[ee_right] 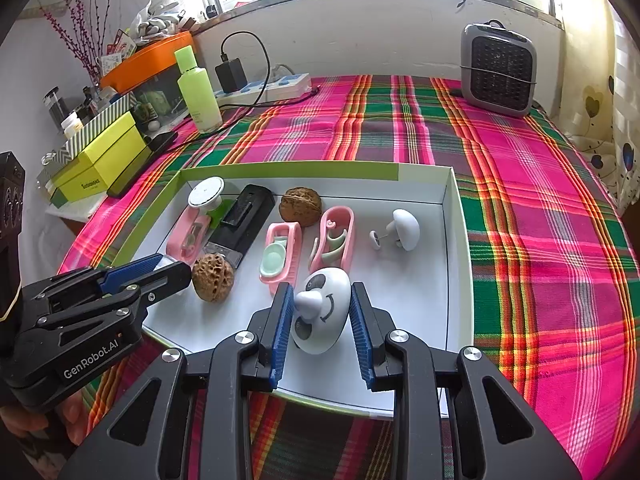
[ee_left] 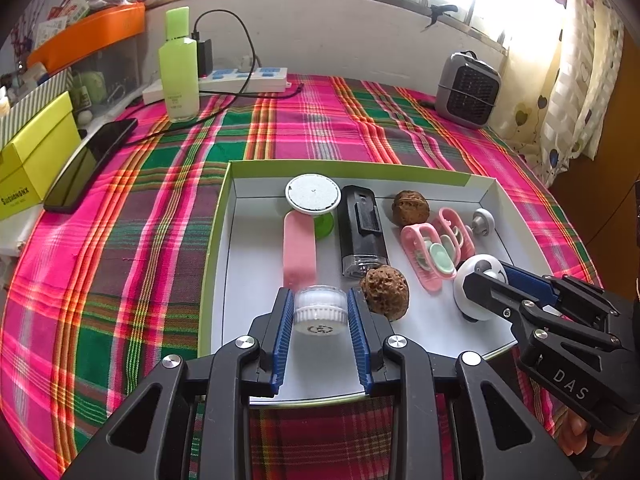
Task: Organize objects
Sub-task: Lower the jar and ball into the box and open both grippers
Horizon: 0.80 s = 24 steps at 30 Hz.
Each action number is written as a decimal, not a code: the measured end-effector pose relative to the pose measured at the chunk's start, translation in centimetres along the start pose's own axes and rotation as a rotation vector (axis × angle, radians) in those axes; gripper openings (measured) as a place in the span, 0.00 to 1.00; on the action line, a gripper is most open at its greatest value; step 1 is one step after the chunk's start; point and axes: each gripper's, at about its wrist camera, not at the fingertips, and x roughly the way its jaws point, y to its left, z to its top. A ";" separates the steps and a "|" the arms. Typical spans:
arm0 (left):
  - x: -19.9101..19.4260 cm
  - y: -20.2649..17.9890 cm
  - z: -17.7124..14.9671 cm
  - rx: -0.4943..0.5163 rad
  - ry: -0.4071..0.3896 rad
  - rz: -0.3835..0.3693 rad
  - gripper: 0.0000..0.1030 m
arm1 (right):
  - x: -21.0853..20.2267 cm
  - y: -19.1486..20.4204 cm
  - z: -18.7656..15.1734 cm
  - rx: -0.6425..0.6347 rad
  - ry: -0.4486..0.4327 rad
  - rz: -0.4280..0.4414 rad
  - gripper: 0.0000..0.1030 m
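A shallow white tray with a green rim (ee_left: 224, 216) lies on the plaid cloth. My left gripper (ee_left: 320, 294) is shut on a white ribbed round cap (ee_left: 319, 314) at the near end of a pink handle (ee_left: 299, 248), low over the tray's near left. My right gripper (ee_right: 322, 288) is shut on a white egg-shaped toy with a panda face (ee_right: 326, 316) at the tray's near right. In the tray lie two walnuts (ee_right: 213, 277) (ee_right: 301, 206), a black device (ee_right: 244, 224), two pink clips (ee_right: 280, 256) and a white mushroom-shaped piece (ee_right: 406, 229).
A green bottle (ee_left: 179, 68), a power strip with a charger (ee_left: 244, 80), a dark phone (ee_left: 90, 164) and a yellow-green box (ee_left: 36, 160) stand at the back left. A grey heater (ee_right: 498, 68) sits at the back right. A curtain (ee_left: 576, 80) hangs at the right.
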 end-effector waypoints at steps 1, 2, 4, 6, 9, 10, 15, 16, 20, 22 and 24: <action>0.0 0.0 0.0 -0.002 0.000 -0.001 0.25 | 0.0 0.0 0.0 -0.001 0.000 -0.001 0.29; 0.0 0.0 0.0 -0.001 0.000 -0.002 0.25 | 0.0 0.0 0.0 -0.002 0.000 -0.001 0.29; 0.0 0.0 0.0 0.000 0.001 0.000 0.25 | 0.0 0.0 0.0 -0.004 0.001 0.000 0.29; 0.0 0.1 0.0 -0.001 0.002 0.003 0.26 | -0.1 0.1 0.0 -0.009 0.001 -0.001 0.29; 0.0 0.1 0.0 0.003 0.004 0.006 0.27 | -0.1 0.2 0.0 -0.017 -0.002 -0.011 0.29; -0.1 0.1 -0.1 0.005 0.005 0.006 0.28 | -0.1 0.3 0.0 -0.019 -0.003 -0.014 0.29; 0.0 -0.1 -0.1 0.005 0.005 0.004 0.33 | -0.3 0.6 -0.1 -0.031 -0.008 -0.025 0.35; 0.0 -0.1 -0.1 0.004 0.005 0.005 0.34 | -0.4 0.6 -0.1 -0.031 -0.012 -0.026 0.38; -0.3 -0.2 -0.3 0.007 -0.003 0.016 0.36 | -0.9 0.6 -0.2 -0.027 -0.024 -0.026 0.41; -0.6 -0.3 -0.4 0.010 -0.011 0.019 0.37 | -1.1 0.7 -0.3 -0.028 -0.030 -0.025 0.41; -1.0 -0.3 -0.5 0.012 -0.023 0.029 0.37 | -1.4 1.0 -0.4 -0.032 -0.036 -0.025 0.41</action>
